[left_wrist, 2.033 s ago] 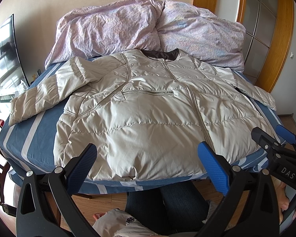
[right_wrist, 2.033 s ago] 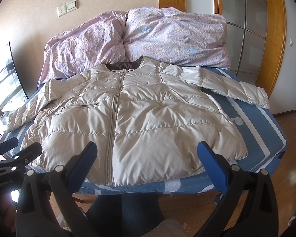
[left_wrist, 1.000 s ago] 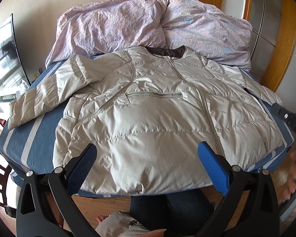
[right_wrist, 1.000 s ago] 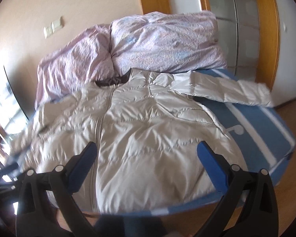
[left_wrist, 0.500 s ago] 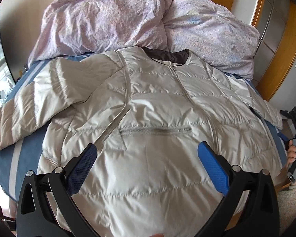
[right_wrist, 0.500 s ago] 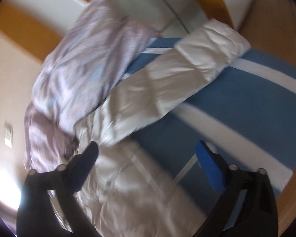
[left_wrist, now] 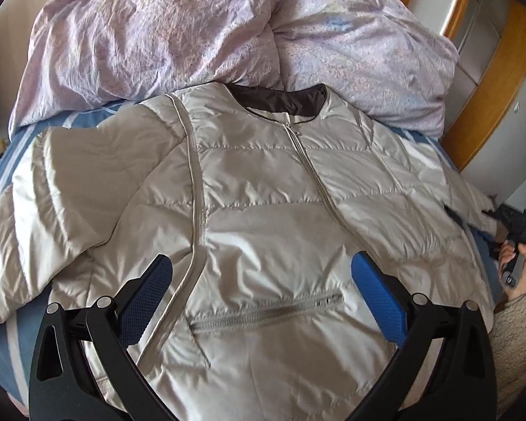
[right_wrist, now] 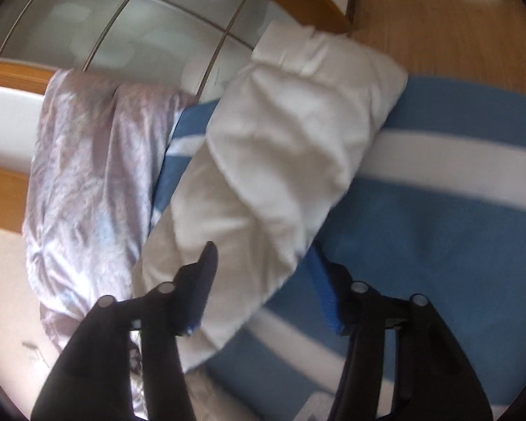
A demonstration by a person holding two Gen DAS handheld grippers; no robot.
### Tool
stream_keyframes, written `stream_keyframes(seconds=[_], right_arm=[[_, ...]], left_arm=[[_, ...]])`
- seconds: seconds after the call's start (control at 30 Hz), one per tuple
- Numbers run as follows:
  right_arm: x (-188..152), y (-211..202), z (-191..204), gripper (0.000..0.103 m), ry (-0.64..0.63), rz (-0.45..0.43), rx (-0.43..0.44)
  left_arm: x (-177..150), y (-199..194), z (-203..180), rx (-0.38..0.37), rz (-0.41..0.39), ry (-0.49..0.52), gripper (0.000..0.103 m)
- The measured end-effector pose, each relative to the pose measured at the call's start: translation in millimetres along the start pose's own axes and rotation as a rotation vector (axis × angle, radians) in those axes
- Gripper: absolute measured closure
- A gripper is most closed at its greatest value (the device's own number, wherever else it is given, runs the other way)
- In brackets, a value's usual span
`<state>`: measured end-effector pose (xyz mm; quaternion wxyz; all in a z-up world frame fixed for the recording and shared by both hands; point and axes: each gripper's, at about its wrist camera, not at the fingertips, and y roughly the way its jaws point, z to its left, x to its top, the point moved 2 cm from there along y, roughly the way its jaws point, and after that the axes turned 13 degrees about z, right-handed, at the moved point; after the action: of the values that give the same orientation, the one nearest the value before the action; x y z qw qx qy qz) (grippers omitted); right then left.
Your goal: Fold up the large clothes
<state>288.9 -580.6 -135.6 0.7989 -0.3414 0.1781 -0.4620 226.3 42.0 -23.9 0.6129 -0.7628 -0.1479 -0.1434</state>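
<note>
- A big, puffy, shiny cream jacket (left_wrist: 263, 217) lies flat on a bed with a blue and white striped sheet (right_wrist: 456, 231). Its front faces up and its zip is closed, so it is ready to fold.
- The dark collar points to 12 o'clock in the left view. It sits just below a crumpled pale purple blanket (left_wrist: 193, 35) piled at the head of the bed.
- One long puffy sleeve (left_wrist: 45, 210) stretches out toward 9 o'clock. Nothing is holding it.
- The left gripper (left_wrist: 263, 294) hovers over the chest of the jacket. Its blue pads are spread wide and hold nothing. It looks like it is waiting its turn.
- The right gripper (right_wrist: 263, 284) has one finger on each side of the other cream sleeve (right_wrist: 280, 147), which runs from the gripper up to 1 o'clock. The fingers are partly drawn in but are not yet pinching it.
- I think this sleeve gets grabbed first so it can be folded across the chest.
- The shiny, puffy cloth may slip, so it needs a firm pinch.
</note>
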Motion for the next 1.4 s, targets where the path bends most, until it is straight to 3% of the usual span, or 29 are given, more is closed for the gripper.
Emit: stream_keyframes(seconds=[0.1, 0.3, 0.43, 0.57, 0.67, 0.73, 0.83, 1.0, 1.23, 1.4], right_arm=[[10.2, -3.1, -0.9, 0.062, -0.003, -0.040, -0.053], [14.2, -9.3, 13.0, 0.084, -0.080, -0.107, -0.179], [2.9, -24.1, 52.0, 0.090, -0.231, -0.223, -0.301], [-16.7, -35.9, 97.3, 0.092, -0.391, -0.328, -0.380], [-39.3, -36.1, 133.6, 0.093, -0.510, -0.377, -0.401], [-62.9, -32.9, 159.4, 0.093, -0.606, -0.376, -0.367], [-101.2, -21.2, 198.5, 0.093, -0.747, -0.326, -0.284], [-186.7, 14.5, 240.2, 0.093, -0.960, -0.096, -0.111], [-284.4, 77.7, 238.7, 0.094, -1.155, 0.214, -0.109], [-338.0, 102.4, 233.9, 0.094, -1.264, 0.281, -0.163]], left_arm=[[11.2, 4.1, 10.2, -0.061, -0.012, -0.052, 0.001], [29.8, 8.2, 13.7, -0.050, -0.051, -0.034, 0.001], [36.5, 8.3, 17.6, -0.054, -0.077, -0.023, 0.001], [42.0, 13.9, 24.0, -0.101, -0.041, -0.037, 0.001], [44.6, 18.0, 27.1, -0.161, -0.017, -0.060, 0.001], [46.9, 19.6, 27.9, -0.209, -0.009, -0.079, 0.001], [51.6, 21.6, 28.7, -0.301, -0.001, -0.117, 0.001], [60.4, 28.3, 27.3, -0.498, 0.007, -0.186, 0.001], [68.9, 47.6, 10.9, -0.616, 0.044, -0.235, 0.001], [71.9, 59.4, 6.9, -0.622, 0.071, -0.260, 0.001]])
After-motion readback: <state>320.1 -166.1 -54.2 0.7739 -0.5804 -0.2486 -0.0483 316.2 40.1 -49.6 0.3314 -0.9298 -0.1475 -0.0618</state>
